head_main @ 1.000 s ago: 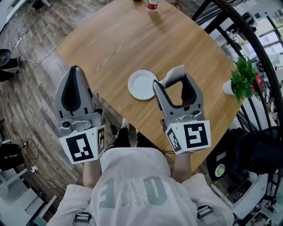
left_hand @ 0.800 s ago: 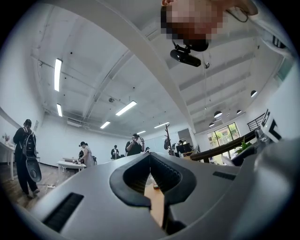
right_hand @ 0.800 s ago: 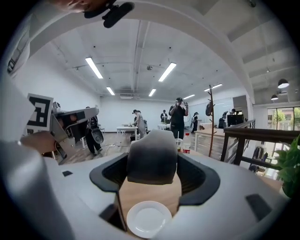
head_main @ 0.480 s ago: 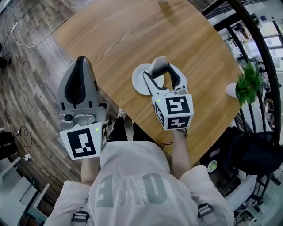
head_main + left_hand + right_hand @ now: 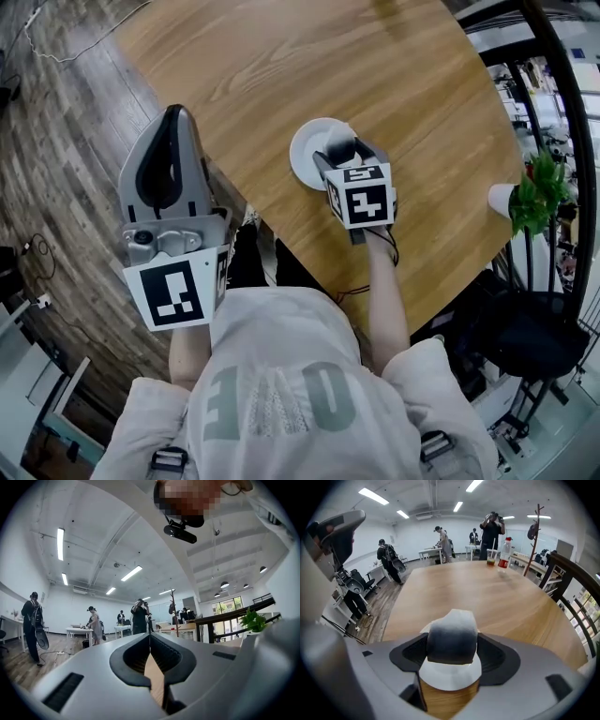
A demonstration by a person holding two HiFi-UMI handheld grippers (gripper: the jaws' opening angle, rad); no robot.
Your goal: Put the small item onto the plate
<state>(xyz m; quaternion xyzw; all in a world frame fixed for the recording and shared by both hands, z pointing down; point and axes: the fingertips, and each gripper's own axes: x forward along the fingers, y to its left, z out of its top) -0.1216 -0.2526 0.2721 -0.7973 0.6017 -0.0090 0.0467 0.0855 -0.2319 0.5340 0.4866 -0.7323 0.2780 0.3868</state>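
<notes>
Right gripper: I have it pinching the item, one jaw pressed to each side of it, directly over the plate.
Item: small grey-and-white lump, held above the plate's middle. From my views I cannot tell whether it touches the plate.
Plate: white, round, bare where it shows. It sits on the table close to the edge nearest me.
Left gripper: jaws pressed together with nothing between them. It is well left of the plate, off the table and over the floor, pointing up.
Plant: green, in a white pot, well right of the plate at the table's rim.
Bottle: red label, far beyond the plate on the table's far side.
Cup: just beside the bottle, equally far from the plate.
</notes>
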